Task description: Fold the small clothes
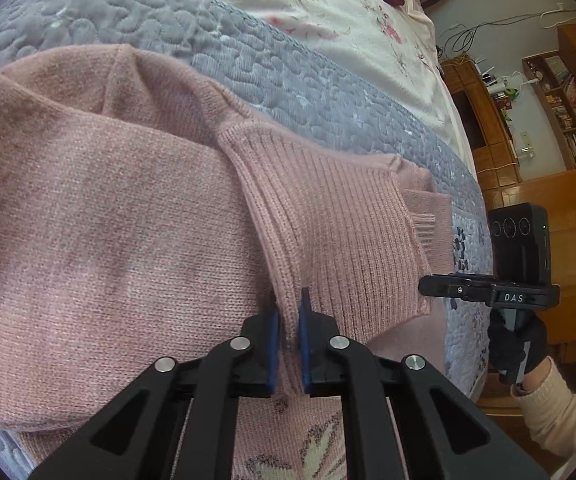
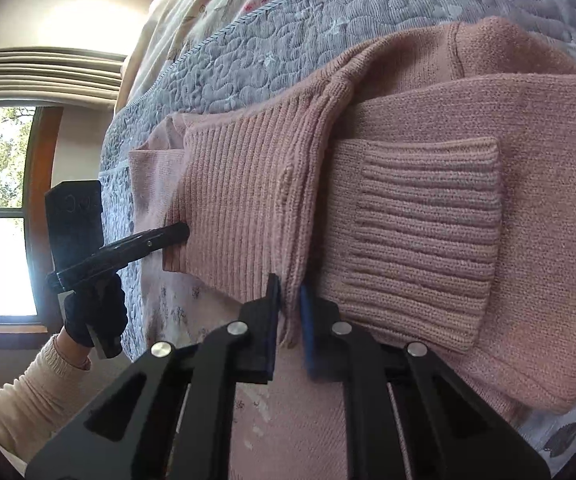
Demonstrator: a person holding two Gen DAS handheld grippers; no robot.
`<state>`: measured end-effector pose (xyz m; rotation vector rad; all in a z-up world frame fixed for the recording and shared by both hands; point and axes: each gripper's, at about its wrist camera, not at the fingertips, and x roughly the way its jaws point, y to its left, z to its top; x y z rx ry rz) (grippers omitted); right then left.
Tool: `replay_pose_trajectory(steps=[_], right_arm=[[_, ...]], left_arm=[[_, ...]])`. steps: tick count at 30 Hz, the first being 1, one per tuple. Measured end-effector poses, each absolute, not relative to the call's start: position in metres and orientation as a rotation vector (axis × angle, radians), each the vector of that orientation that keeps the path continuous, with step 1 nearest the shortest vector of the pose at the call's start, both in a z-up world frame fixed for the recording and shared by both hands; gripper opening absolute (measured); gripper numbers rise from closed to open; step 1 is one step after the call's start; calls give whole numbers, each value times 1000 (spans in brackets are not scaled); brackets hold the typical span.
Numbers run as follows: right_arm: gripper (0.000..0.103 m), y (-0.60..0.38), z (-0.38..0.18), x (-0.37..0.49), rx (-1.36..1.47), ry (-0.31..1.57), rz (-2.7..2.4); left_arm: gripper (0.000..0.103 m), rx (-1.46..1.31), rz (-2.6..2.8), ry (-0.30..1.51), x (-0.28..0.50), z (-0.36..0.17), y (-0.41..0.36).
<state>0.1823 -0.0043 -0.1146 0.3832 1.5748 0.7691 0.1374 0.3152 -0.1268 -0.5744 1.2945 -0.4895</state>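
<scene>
Bedding covers the whole work surface: a grey quilted bedspread (image 1: 208, 36) is laid over a floral sheet (image 1: 328, 4), and a wooden bookshelf (image 1: 568, 112) is seen beyond the bed edge. On the bedspread a pink knitted sweater (image 1: 88, 200) is spread, directly ahead of and beneath both tongs. The left tongs (image 1: 288, 320) are clamped on a raised fold of the sweater's ribbed hem (image 1: 328, 208), the knit being pinched between the blue pads (image 1: 274, 340). The right tongs (image 2: 288, 304) are likewise closed on a ridge of the ribbed fabric. A ribbed cuff (image 2: 428, 232) is laid flat just right of the right tongs. Each tool is visible in the other's view, held by a black-gloved hand (image 1: 516, 344) at the bed edge.
</scene>
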Motion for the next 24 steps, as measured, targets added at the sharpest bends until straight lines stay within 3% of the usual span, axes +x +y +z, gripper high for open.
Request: replay_pose_trajectory(steps=[10, 11, 12, 15, 19, 24], right_arm=[[9, -4, -132, 176, 402, 1527, 749], [10, -6, -128, 175, 400, 1516, 742], [19, -9, -120, 172, 401, 1497, 734], [31, -22, -85, 152, 349, 1396, 723], [33, -47, -55, 111, 289, 1341, 708], [36, -77, -43, 47, 257, 1334, 692]], left_arm=[[11, -570, -436, 1256, 130, -137, 315], [12, -566, -423, 1253, 128, -134, 314], [13, -557, -404, 1253, 127, -130, 313], [29, -479, -342, 1212, 108, -106, 311], [44, -361, -284, 1136, 62, -72, 310], [46, -327, -208, 1113, -5, -53, 316]])
